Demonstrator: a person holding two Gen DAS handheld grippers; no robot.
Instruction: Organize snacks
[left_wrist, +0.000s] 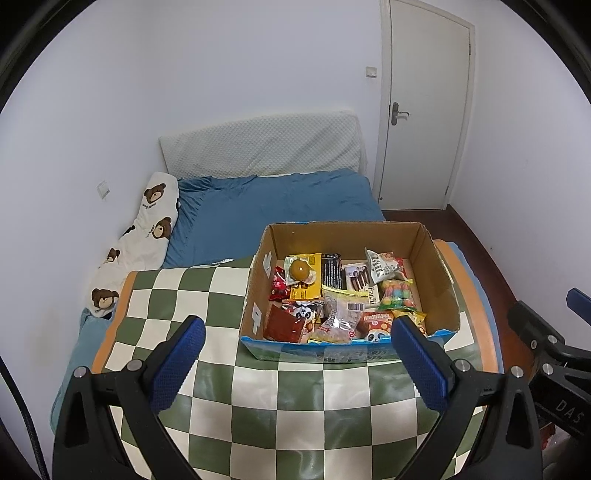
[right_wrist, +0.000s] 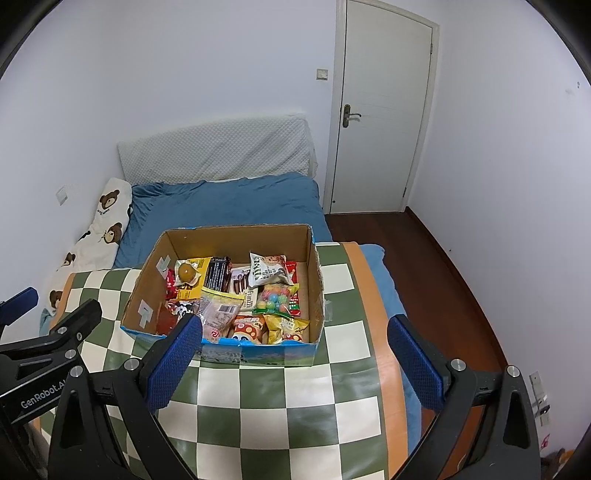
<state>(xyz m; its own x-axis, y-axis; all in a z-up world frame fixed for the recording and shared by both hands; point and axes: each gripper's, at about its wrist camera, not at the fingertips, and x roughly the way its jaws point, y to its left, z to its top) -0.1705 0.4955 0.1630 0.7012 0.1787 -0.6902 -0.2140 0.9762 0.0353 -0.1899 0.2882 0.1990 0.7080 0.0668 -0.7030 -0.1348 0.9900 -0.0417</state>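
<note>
both grippers (left_wrist: 297, 363) (right_wrist: 293, 360) hover with jaws wide open and empty over light, crinkly, slippery snack packets (left_wrist: 338, 317) in the cardboard box (left_wrist: 439, 280), best pinched at sealed edges.

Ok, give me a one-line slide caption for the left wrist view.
Left gripper open and empty above the checkered table, facing a cardboard box full of snacks; bed behind.

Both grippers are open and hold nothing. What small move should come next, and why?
Probably the right gripper should ease forward and down toward the cardboard box, over its near edge. Its jaws stand wide open and empty, the snacks all lie piled in the box, and the near yellow chip bag sits on top within easy approach. The left gripper also hangs open, farther left.
</note>
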